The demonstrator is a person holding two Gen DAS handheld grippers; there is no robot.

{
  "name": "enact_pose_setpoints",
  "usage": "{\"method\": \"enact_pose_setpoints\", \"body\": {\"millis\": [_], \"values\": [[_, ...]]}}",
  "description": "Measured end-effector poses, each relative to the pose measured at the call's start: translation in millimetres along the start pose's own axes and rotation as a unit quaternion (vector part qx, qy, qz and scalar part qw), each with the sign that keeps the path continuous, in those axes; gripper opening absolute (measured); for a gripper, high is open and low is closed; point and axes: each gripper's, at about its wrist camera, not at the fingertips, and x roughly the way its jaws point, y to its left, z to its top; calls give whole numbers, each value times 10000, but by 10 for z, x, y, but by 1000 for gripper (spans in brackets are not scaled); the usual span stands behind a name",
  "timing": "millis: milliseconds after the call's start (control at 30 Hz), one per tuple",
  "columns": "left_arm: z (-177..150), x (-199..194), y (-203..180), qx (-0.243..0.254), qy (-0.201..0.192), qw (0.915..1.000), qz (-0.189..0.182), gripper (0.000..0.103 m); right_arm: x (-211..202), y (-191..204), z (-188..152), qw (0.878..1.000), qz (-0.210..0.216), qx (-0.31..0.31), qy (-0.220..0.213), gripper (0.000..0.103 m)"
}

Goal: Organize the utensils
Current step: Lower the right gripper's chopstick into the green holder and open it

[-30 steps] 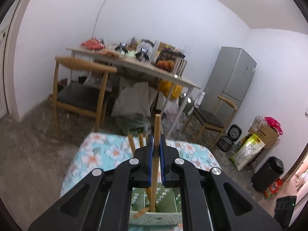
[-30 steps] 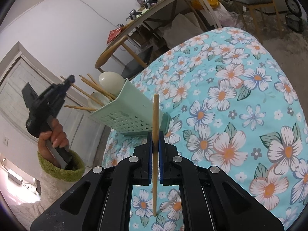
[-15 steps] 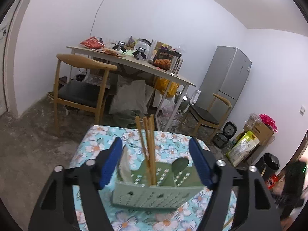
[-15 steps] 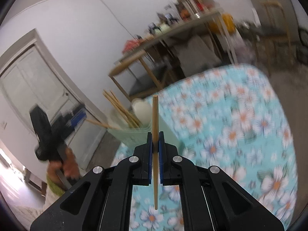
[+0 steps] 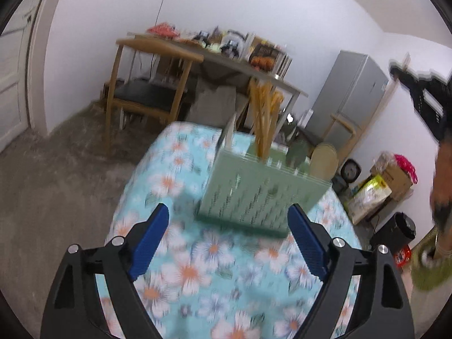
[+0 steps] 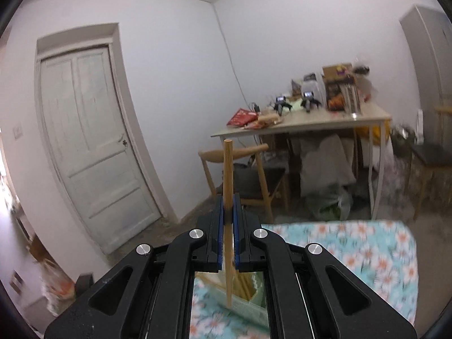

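A pale green slotted utensil holder (image 5: 262, 195) stands on the floral tablecloth (image 5: 197, 276). It holds several wooden chopsticks (image 5: 262, 124), a green spoon (image 5: 296, 152) and a cream spoon (image 5: 323, 161). My left gripper (image 5: 228, 243) is open and empty, a short way in front of the holder. My right gripper (image 6: 228, 220) is shut on a single wooden chopstick (image 6: 227, 186), held upright above the holder (image 6: 248, 299), whose chopsticks show between the gripper's arms. The right gripper also shows in the left wrist view (image 5: 423, 90), high on the right.
A cluttered dining table (image 6: 310, 121) with wooden chairs (image 5: 147, 96) stands behind. A grey fridge (image 5: 350, 99) is at the back right, a white door (image 6: 93, 147) at the left. Bags and a black bin (image 5: 395, 231) lie on the floor.
My left gripper let go of its chopstick into the holder, opened and drew back. My right gripper swung up over the holder, still gripping its chopstick.
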Motion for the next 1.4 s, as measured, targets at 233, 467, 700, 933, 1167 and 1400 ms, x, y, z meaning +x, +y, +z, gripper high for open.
{"method": "enact_pose_setpoints", "body": {"millis": [233,467,700,933,1167,1400], "values": [[-369,75,-46,225,350,9991,111,84,494,76,-62,9984,-298,-465,125,4],[-475,134,-184,543,447,9975,103,84,830,108,-457,9930,-569,-844,607,4],[-476,160,-267,662,431,9968,117,87,707,3,-629,9924,-678,-676,767,34],[-465,172,-321,677,449,9966,148,89,215,-170,-649,9964,-630,-250,512,48],[-396,127,-421,740,360,9960,335,96,-204,-300,-946,9945,-706,291,715,61],[-272,152,-595,849,439,9914,891,97,-425,-161,-1457,9859,-1045,351,1261,79]]}}
